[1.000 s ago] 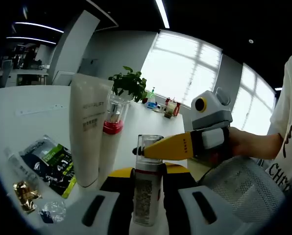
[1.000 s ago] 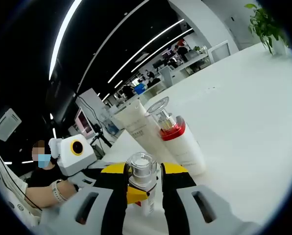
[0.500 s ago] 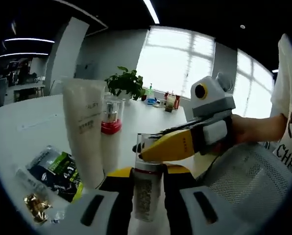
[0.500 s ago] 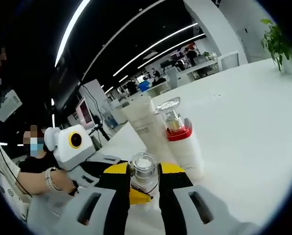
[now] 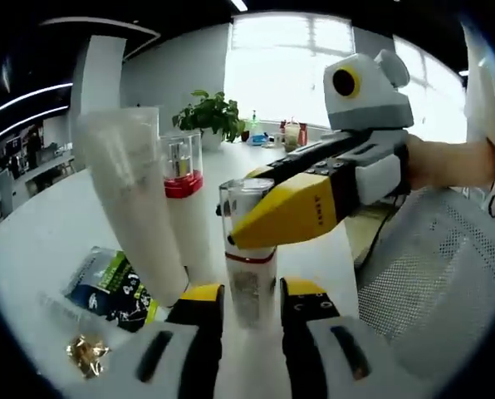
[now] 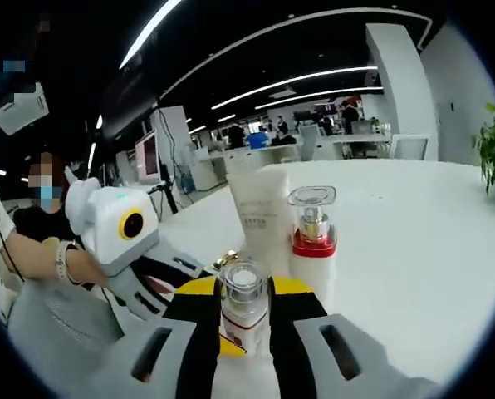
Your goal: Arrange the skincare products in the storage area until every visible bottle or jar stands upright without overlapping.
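A small clear bottle (image 5: 249, 274) with a clear cap stands on the white table (image 5: 48, 224), its base showing between my left gripper's (image 5: 252, 295) yellow tips with a thin gap each side, so that gripper looks open. My right gripper (image 5: 232, 223) reaches in from the right, shut on the bottle's cap. In the right gripper view the same bottle (image 6: 243, 303) sits clamped between my right gripper's (image 6: 244, 291) jaws. Just behind it stand a white tube (image 5: 135, 216) on its cap and a white pump bottle (image 5: 185, 208) with a red collar, both upright and touching.
Dark-green sachets (image 5: 115, 287) and a gold wrapper (image 5: 85, 353) lie on the table to the left. A potted plant (image 5: 214, 112) stands at the far end. A mesh chair (image 5: 430, 283) is on the right. A person (image 6: 40, 224) holds the grippers.
Both views have tilted and shifted. The small bottle now sits further out at my left gripper's tips, with its base showing. The right gripper stays clamped on the cap.
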